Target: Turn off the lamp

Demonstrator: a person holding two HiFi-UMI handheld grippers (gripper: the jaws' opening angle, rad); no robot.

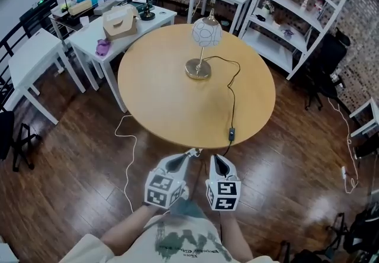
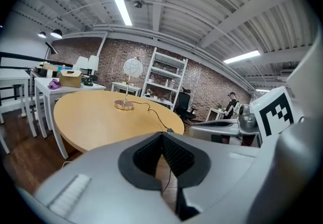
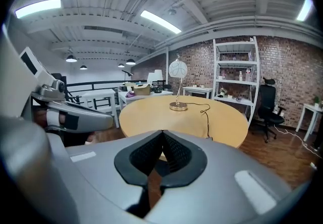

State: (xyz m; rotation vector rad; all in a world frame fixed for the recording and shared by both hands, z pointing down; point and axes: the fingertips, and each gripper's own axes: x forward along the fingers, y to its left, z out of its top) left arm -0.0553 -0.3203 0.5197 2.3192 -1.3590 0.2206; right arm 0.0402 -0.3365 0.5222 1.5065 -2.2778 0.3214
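The lamp [image 1: 202,48] is standing on the round table [image 1: 154,102], past its centre on the side away from the person. Its brass base is resting flat and its globe shade is sitting upright on a thin stem. A black cord [image 1: 233,87] is running from the base across the table toward its near edge. An inline switch [image 1: 231,134] is lying right at that rim, and below it the cord is hanging off the table. Whether the lamp is lit cannot be told.

Both grippers are hovering off the table, just short of its near edge, side by side and pointing toward it. The left gripper [image 1: 189,153] is holding its jaws together, the pads meeting at the tips with nothing between them. The right gripper [image 1: 215,159] is doing the same, jaws closed and empty. It is sitting nearer the switch, apart from it.

Beyond the table's far-left side, a white desk [image 1: 95,39] is carrying a box [image 1: 120,22]. Beyond its far-right side, a white shelf [image 1: 290,25] is standing against a brick wall.
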